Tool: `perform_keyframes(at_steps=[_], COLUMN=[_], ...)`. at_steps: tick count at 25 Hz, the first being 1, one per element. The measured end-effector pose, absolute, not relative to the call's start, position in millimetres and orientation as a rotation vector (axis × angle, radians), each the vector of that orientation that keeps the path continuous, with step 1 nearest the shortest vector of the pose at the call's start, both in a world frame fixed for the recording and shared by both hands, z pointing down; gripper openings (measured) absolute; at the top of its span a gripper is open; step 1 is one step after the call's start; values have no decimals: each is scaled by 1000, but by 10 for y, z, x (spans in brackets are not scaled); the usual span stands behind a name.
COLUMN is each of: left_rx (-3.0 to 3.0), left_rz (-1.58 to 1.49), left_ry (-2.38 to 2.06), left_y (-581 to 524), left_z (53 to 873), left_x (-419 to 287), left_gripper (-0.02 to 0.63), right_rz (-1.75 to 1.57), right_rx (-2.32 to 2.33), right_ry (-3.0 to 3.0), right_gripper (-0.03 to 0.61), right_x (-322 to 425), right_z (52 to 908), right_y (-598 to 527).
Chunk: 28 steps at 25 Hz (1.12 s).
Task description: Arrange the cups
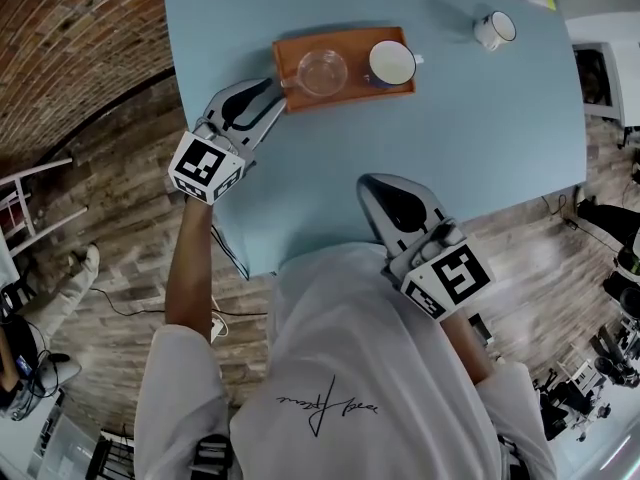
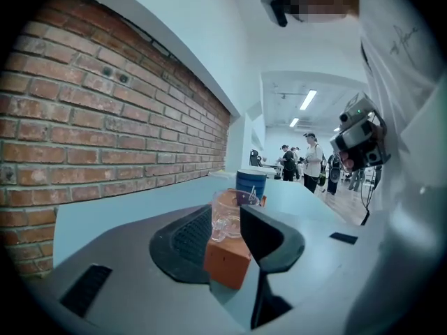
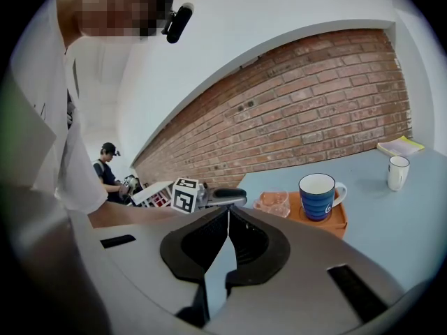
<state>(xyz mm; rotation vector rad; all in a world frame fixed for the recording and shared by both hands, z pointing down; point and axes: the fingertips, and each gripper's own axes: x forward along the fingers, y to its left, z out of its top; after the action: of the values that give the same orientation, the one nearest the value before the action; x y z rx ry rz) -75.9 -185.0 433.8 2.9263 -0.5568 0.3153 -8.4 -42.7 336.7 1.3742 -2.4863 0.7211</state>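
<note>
Light blue table bears an orange tray that holds a clear glass cup at its left end and a blue mug at its right. A white mug stands well right of the tray. The left gripper has its jaws spread wide about the tray's left corner, not clamping it. The right gripper, near the table's edge below the tray, is closed and empty.

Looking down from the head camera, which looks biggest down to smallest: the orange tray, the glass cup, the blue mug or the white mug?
1. orange tray
2. glass cup and blue mug, about alike
3. white mug, though it stands farther off, so this is unsure
</note>
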Motion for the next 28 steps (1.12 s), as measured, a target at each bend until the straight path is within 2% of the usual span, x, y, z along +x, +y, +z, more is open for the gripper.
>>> perform_keyframes(at_steps=[7, 28], left_rx=[3015, 3078], left_rz=[502, 636], left_ry=[-414, -166], left_y=[-1897, -1908], left_z=[4529, 4787], left_x=[-644, -420], left_gripper=[126, 120], right_rz=[751, 806], right_rx=[1388, 1359], right_ry=[-2462, -2405], right_gripper=[21, 21], right_x=[-48, -38], right_z=[3444, 3644], right_y=[-447, -540])
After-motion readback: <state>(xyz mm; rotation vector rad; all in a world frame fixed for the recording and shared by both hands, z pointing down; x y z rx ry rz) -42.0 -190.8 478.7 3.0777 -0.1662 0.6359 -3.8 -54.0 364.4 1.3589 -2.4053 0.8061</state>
